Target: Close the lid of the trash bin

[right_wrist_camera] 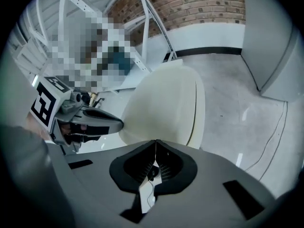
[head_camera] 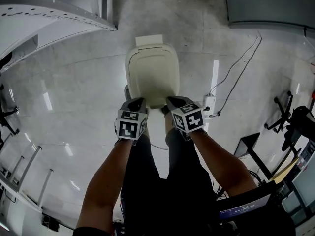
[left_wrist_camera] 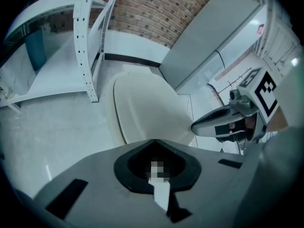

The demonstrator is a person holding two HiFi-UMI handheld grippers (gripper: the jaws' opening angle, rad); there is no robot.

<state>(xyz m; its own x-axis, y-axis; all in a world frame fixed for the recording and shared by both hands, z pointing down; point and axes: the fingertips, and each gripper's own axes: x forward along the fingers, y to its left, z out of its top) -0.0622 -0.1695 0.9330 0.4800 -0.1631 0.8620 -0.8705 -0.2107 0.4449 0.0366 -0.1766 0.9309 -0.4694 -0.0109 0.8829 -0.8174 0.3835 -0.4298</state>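
The trash bin stands on the floor straight ahead, and its cream lid lies down flat over it, hinge tab at the far side. The same lid fills the middle of the left gripper view, and the lid shows likewise in the right gripper view. My left gripper hovers at the lid's near left edge, shut with nothing in it. My right gripper sits at the near right edge, also shut and empty. Each gripper shows in the other's view: the right gripper, the left gripper.
A white metal rack stands at the far left and a grey cabinet at the far right. A power strip with its cable lies on the floor right of the bin. A black stand is further right.
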